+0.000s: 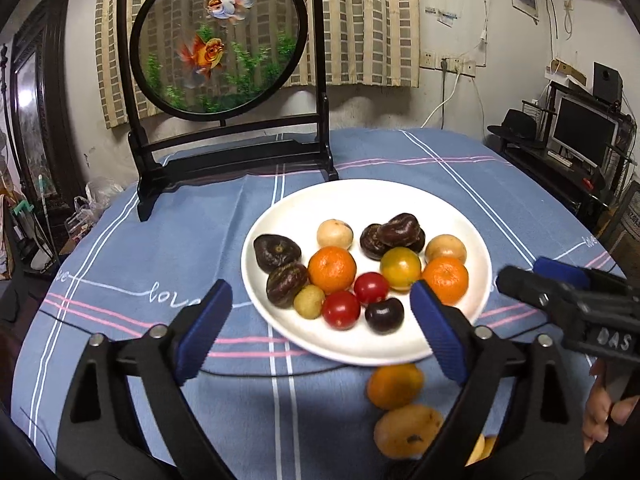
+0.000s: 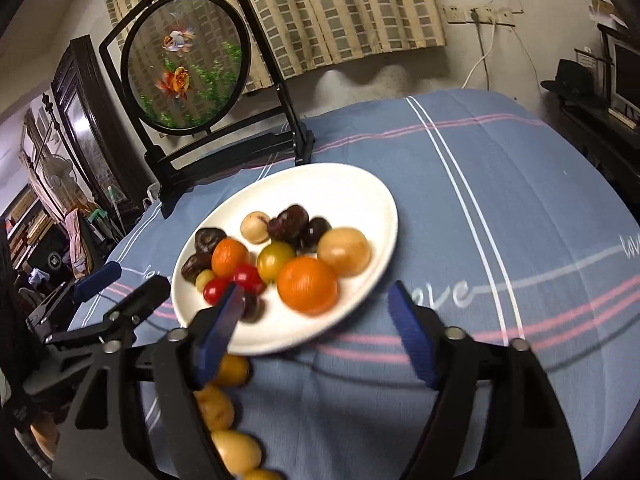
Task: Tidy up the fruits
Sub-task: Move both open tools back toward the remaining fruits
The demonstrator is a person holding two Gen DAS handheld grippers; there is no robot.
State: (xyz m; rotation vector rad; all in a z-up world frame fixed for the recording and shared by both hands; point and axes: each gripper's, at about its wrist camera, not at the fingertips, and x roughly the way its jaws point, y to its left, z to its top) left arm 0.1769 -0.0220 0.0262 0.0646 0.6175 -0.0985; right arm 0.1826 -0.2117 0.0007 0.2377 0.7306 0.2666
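Note:
A white plate (image 1: 360,200) on the blue tablecloth holds several fruits: two oranges (image 1: 332,270), a green-yellow citrus (image 1: 400,269), two red tomatoes (image 1: 341,310), a dark plum (image 1: 384,315), dark wrinkled fruits (image 1: 276,252) and pale round ones (image 1: 335,234). Off the plate, near its front rim, lie a loose orange (image 1: 394,386) and a yellow fruit (image 1: 408,430). My left gripper (image 1: 320,286) hovers open before the plate's front edge, holding nothing. My right gripper (image 2: 316,290) is open too, over the plate's (image 2: 340,184) near rim with nothing held. It shows at the right edge of the left wrist view.
A black-framed round goldfish screen (image 1: 218,40) stands on the table behind the plate. The blue striped cloth (image 2: 500,200) stretches bare to the right of the plate. Several yellow fruits (image 2: 214,406) lie in a row at the near left. A dark cable crosses the cloth in front.

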